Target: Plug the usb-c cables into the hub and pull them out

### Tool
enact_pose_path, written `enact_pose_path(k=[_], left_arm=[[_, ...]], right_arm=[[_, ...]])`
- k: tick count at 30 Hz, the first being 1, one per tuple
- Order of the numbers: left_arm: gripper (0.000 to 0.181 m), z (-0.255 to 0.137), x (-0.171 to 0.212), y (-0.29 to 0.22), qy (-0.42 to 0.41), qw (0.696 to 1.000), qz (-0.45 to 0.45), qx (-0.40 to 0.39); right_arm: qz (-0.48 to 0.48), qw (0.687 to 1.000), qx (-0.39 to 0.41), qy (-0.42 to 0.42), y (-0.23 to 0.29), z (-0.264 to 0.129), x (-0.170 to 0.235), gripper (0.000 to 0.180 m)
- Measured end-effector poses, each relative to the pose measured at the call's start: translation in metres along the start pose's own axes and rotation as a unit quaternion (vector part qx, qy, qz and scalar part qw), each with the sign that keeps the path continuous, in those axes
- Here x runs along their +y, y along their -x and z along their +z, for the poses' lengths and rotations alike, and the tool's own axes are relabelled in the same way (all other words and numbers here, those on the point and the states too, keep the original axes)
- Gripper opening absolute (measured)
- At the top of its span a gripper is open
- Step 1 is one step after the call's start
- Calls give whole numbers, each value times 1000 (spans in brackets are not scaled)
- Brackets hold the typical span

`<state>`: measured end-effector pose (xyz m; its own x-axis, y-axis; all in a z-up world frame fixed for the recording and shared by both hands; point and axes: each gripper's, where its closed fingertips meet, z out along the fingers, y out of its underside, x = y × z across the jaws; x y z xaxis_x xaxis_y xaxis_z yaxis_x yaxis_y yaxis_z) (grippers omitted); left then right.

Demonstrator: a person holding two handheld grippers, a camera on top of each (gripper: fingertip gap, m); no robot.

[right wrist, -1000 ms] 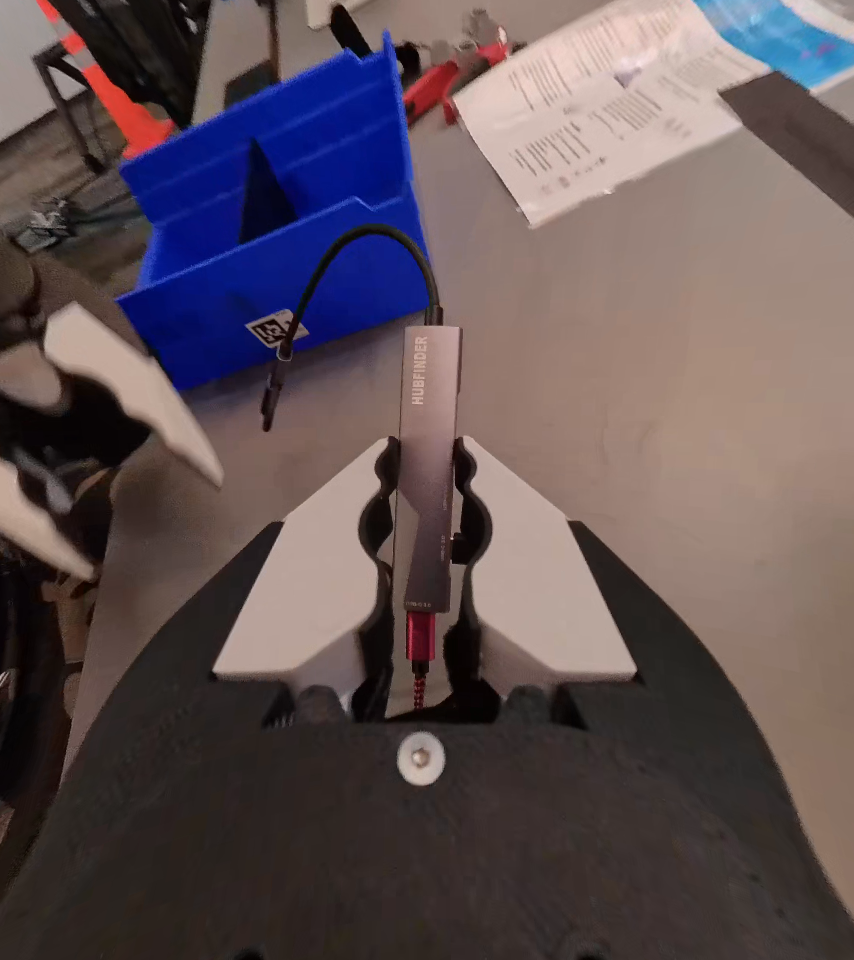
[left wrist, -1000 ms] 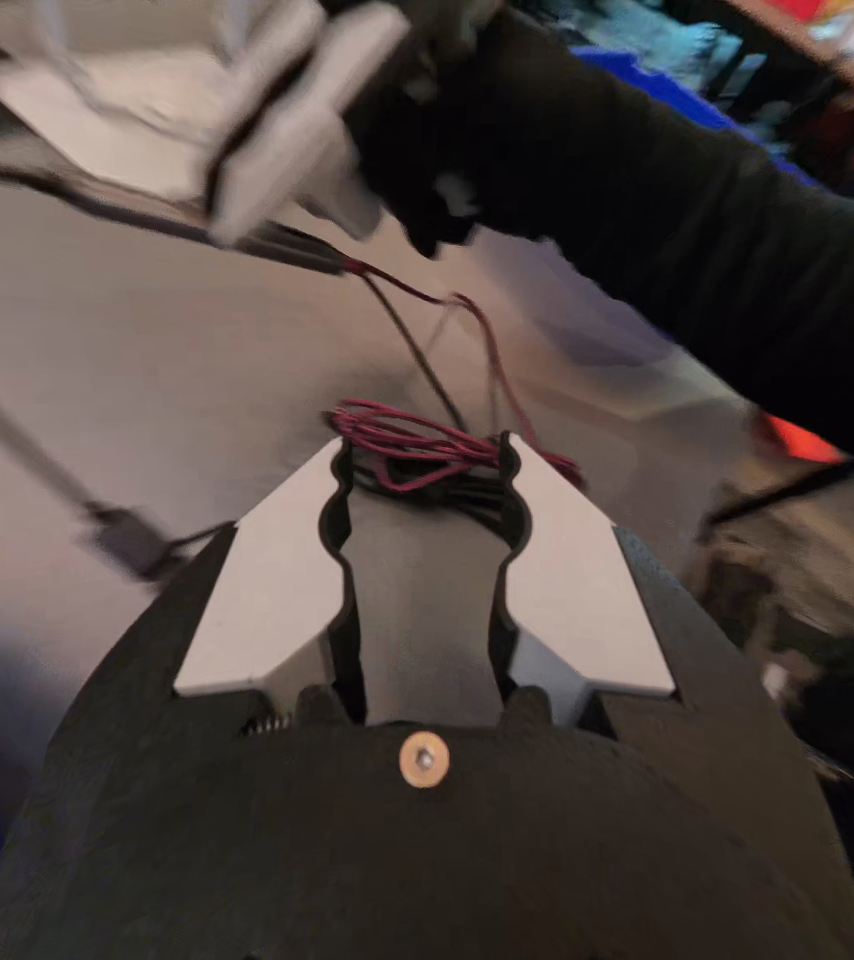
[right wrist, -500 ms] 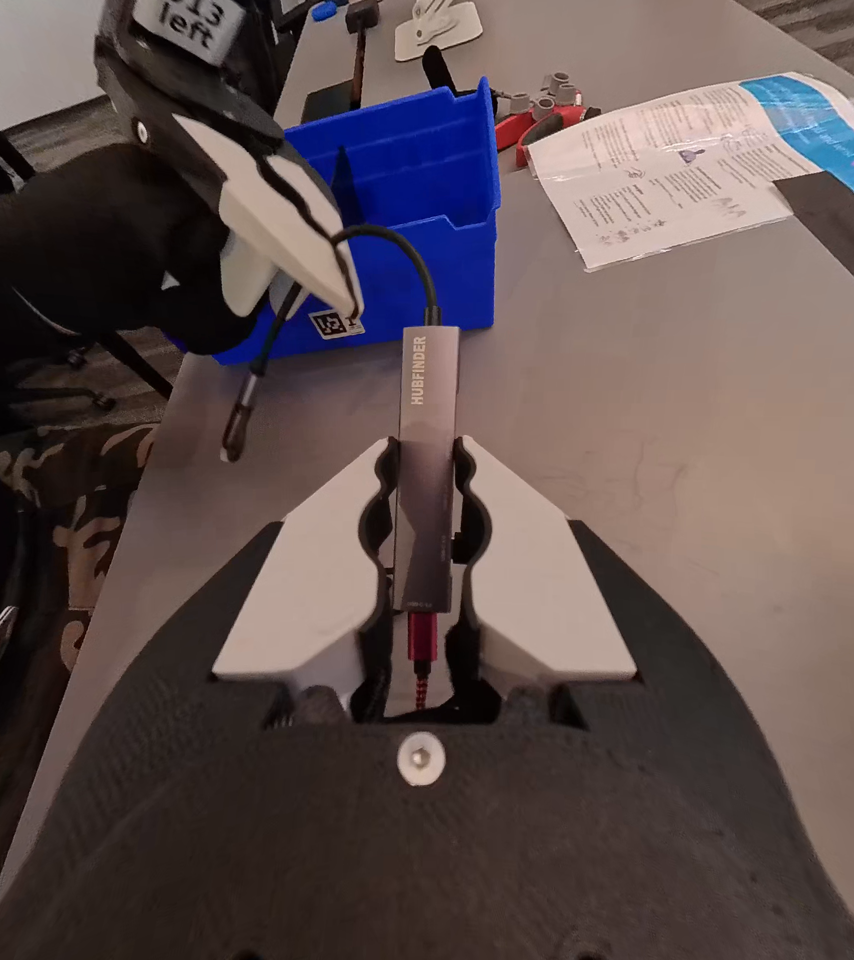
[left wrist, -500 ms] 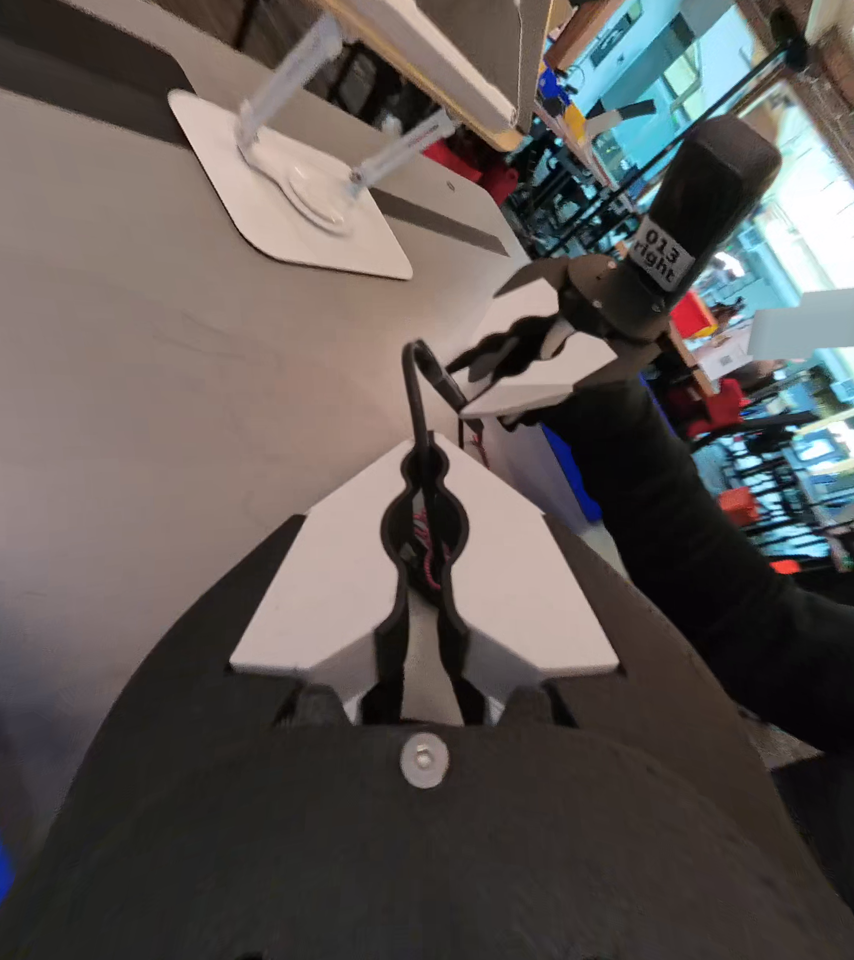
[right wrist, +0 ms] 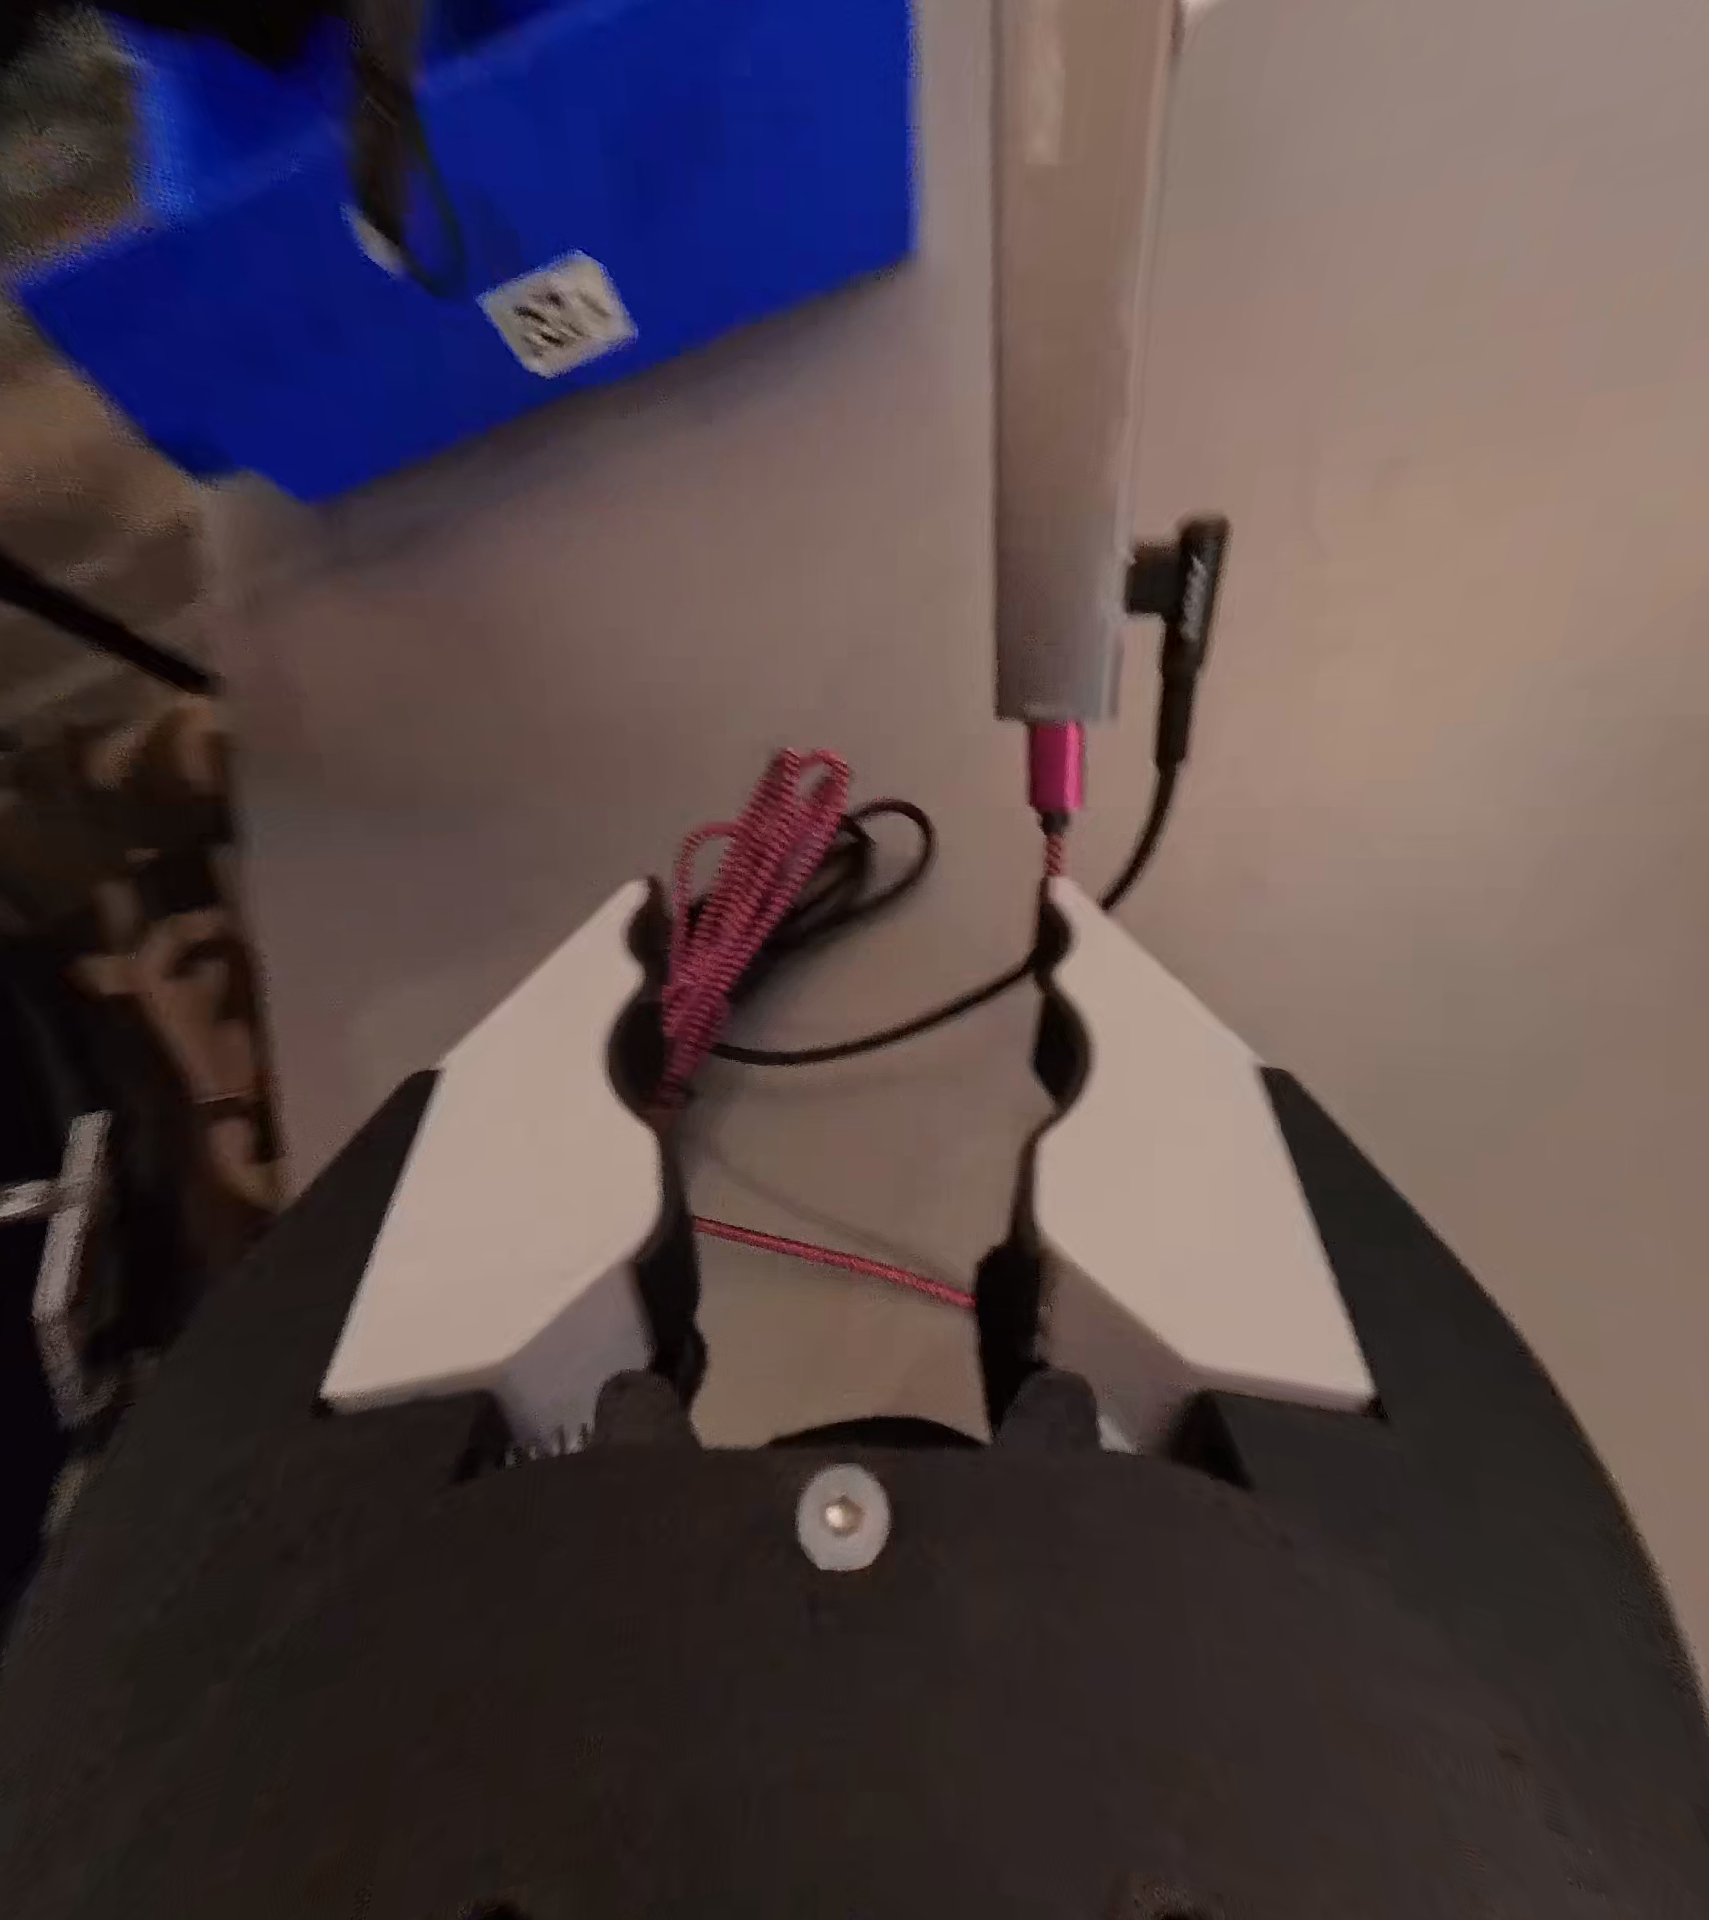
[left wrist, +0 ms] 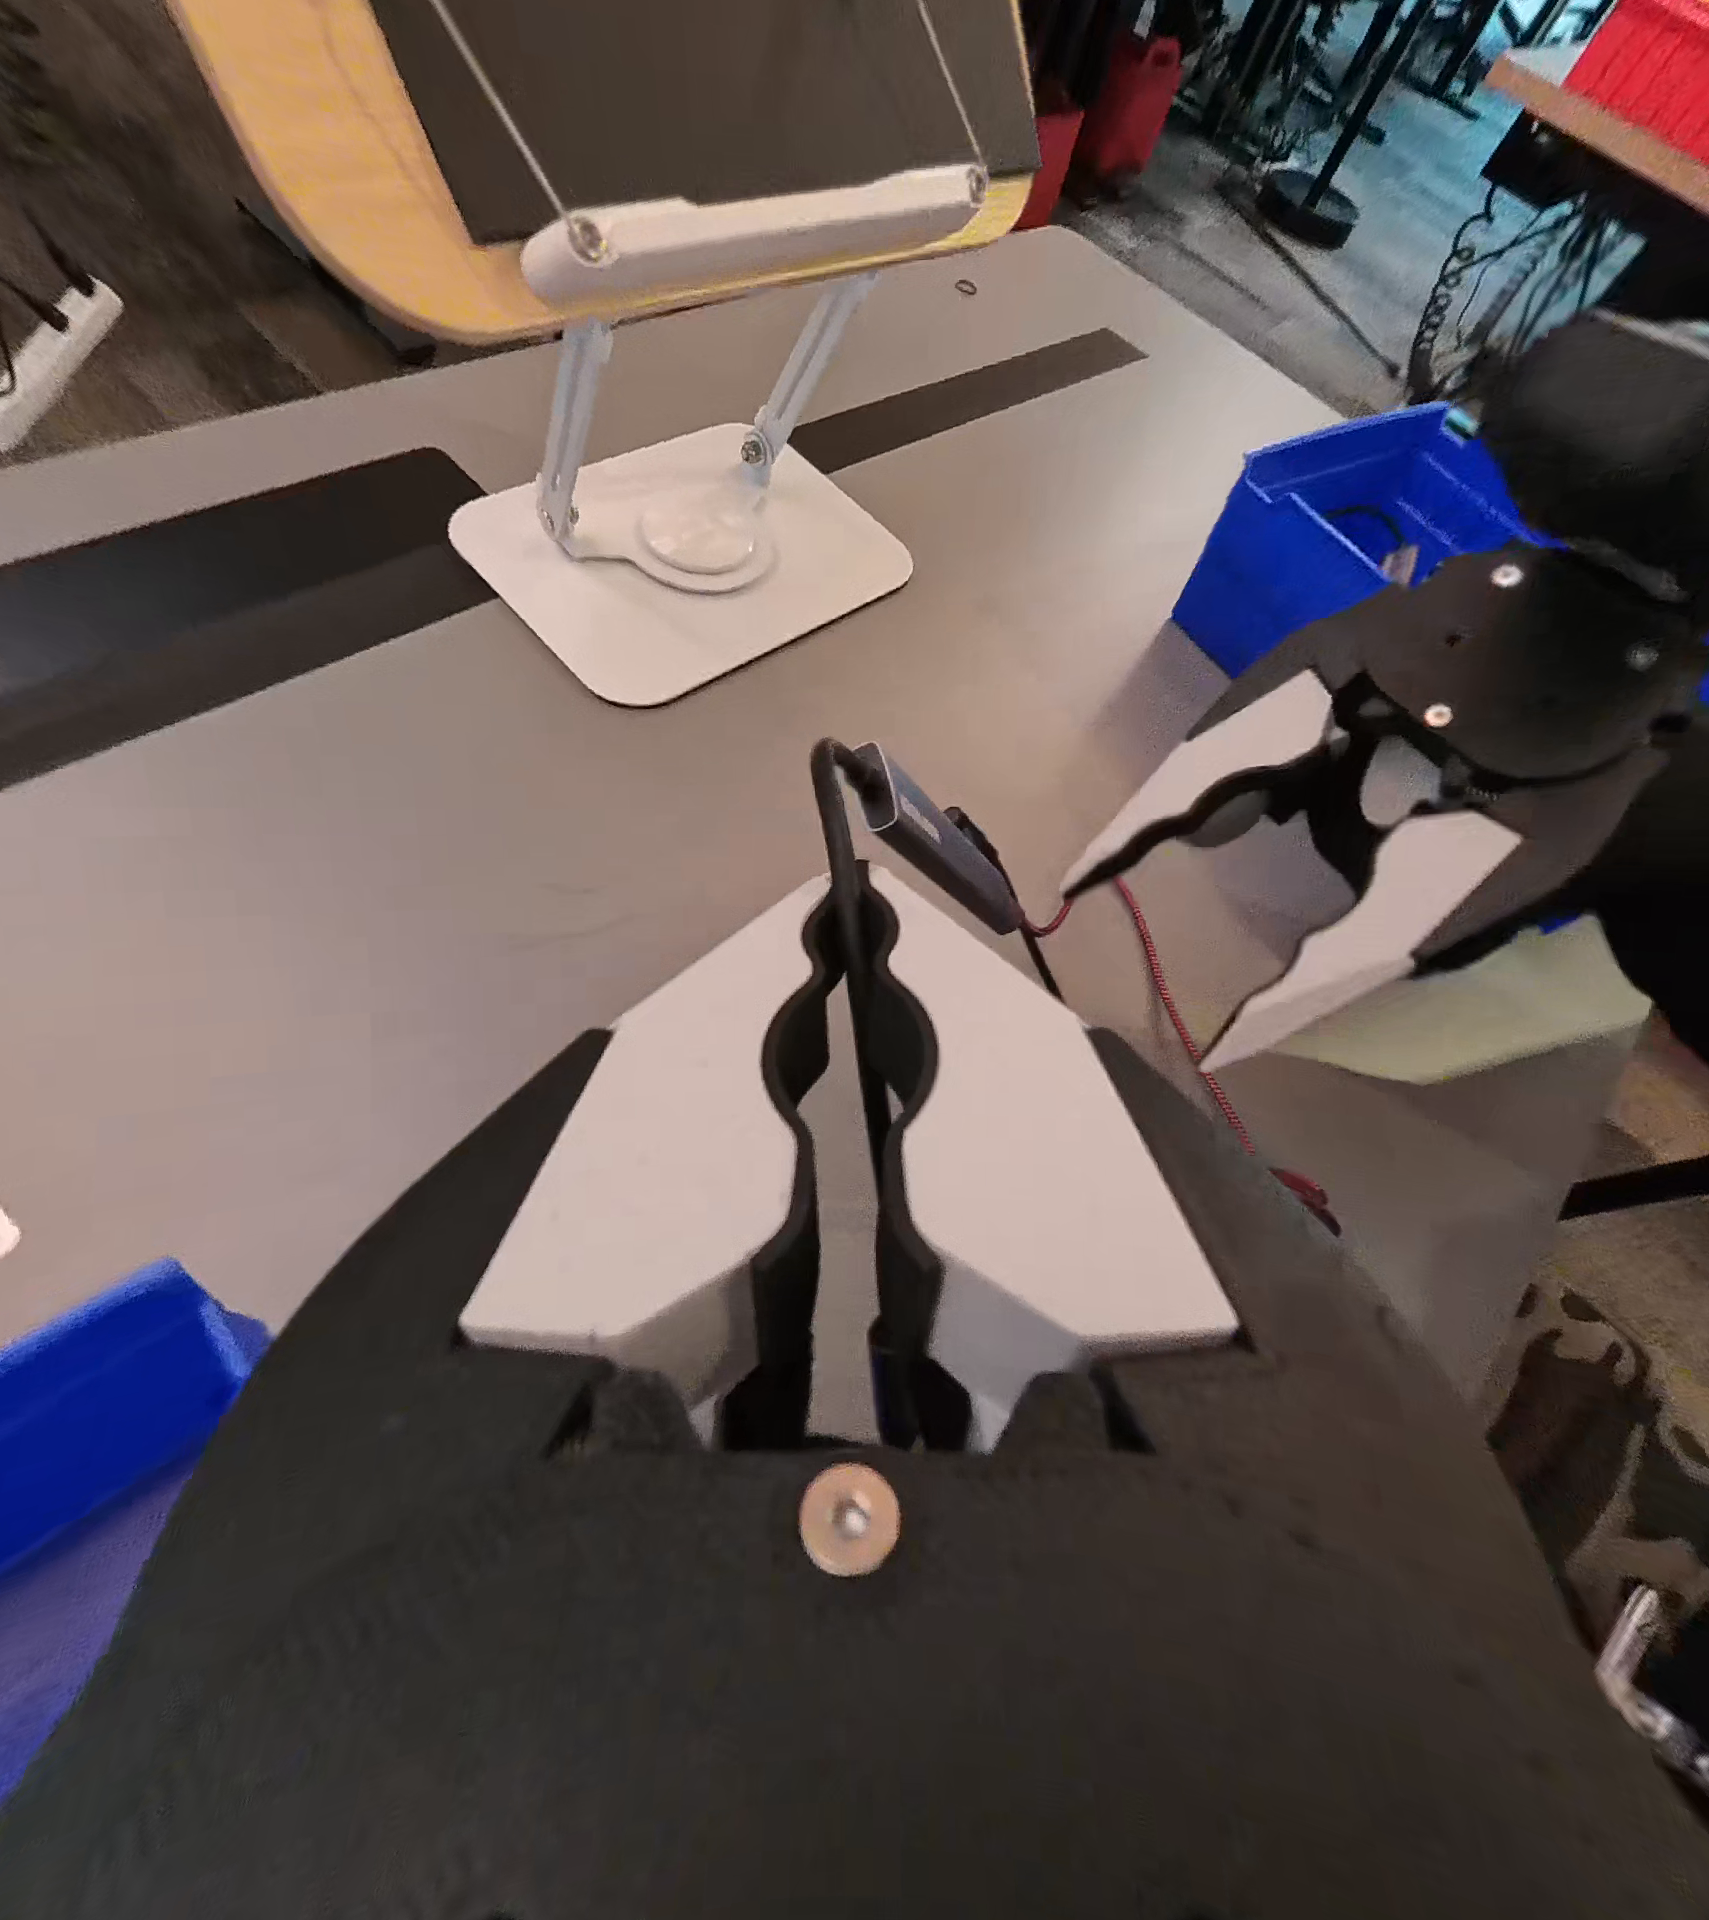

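Hub tail cable being clenched by the left tool (left wrist: 845,904)

The grey hub (right wrist: 1073,395), bearing red (right wrist: 1056,769) and black plugs (right wrist: 1182,582), is being left lying on the surface (right wrist: 1452,935); the right tool (right wrist: 850,904) is being held released, and the hub's lettering is blurred.

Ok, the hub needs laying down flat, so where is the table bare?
Bare table lies between the white stand base and the left gripper, left of the hub; right of the hub in the right wrist view is bare too. Crowded: coiled red cable and black cable at the open right gripper, blue bin beyond.
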<state>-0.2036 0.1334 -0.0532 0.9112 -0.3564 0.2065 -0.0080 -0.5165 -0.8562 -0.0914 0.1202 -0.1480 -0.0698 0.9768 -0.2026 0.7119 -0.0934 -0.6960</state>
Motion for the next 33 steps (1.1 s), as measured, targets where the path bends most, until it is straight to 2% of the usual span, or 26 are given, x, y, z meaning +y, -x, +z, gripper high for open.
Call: enact_pose_path(k=[1, 4, 9, 14, 20, 22, 24, 25, 26, 29, 33], left_arm=[[0, 0, -2, 1, 5, 1000, 9, -4], [0, -3, -10, 5, 4, 1000, 23, -15], [0, -9, -16, 6, 14, 998, 50, -28], [0, -21, -17, 4, 34, 991, 112, -71], [0, -31, 3, 2, 61, 977, 166, -116], [0, -31, 9, -1, 64, 974, 179, -124], [0, -31, 11, -4, 66, 970, 194, -132], [0, -32, 11, -6, 65, 966, 207, -138], [0, -33, 10, -10, 63, 964, 217, -139], [0, -30, 13, -28, 61, 961, 237, -130], [0, -23, 26, -59, 64, 958, 257, -107]], right_arm=[[-5, 999, 38, 6, -5, 2, 6, 86], [-1, 997, 66, 29, 3, 16, 26, 110], [-19, 996, 63, 67, 26, 47, 42, 109], [-13, 994, 71, 83, 18, 63, 50, 83], [6, 998, 51, 26, 30, 49, 36, 77], [4, 998, 70, 9, 28, 42, 32, 77], [-2, 995, 102, -11, 20, 38, 29, 90], [0, 993, 114, -21, 16, 38, 27, 106], [4, 993, 114, -32, 14, 39, 26, 115], [7, 995, 86, -55, 19, 47, 21, 129], [-5, 997, 61, -40, 21, 63, 24, 135]])
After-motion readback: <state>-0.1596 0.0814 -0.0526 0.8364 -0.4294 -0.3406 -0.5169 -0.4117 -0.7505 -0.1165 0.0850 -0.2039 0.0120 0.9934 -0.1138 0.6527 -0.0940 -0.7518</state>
